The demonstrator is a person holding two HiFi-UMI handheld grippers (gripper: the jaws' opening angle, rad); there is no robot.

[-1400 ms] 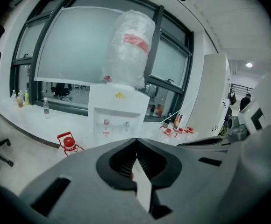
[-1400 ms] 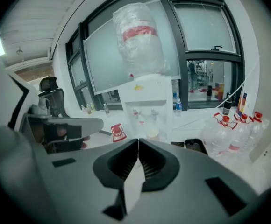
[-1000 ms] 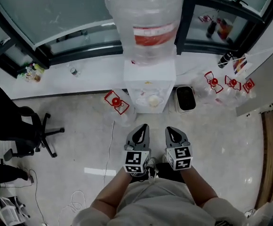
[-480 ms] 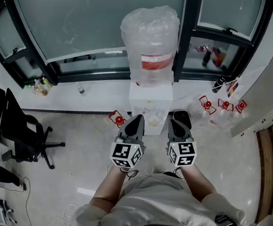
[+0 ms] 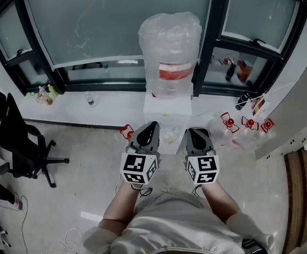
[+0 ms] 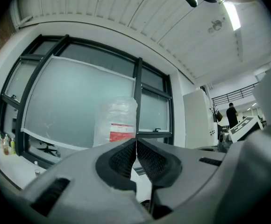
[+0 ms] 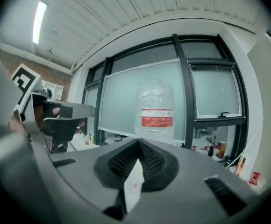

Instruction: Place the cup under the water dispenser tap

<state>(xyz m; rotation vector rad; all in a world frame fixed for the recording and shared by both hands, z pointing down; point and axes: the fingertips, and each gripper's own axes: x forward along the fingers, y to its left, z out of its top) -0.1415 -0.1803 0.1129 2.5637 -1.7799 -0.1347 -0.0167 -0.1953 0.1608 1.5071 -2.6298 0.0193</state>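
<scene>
In front of the water dispenser [image 5: 168,110], your left gripper [image 5: 151,126] and right gripper [image 5: 192,132] are clenched, empty. Pre-grasp step; find the cup first.

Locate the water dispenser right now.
Head view, centre: the water dispenser stands against the window wall, its bottle on top, straight ahead of the left gripper and right gripper.

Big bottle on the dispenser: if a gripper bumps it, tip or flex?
The bottle stands tall on the narrow dispenser, so it is probably top-heavy. Its walls look crinkled and thin: likely to dent, not crack. Fill level is unclear, so weight is a guess.
</scene>
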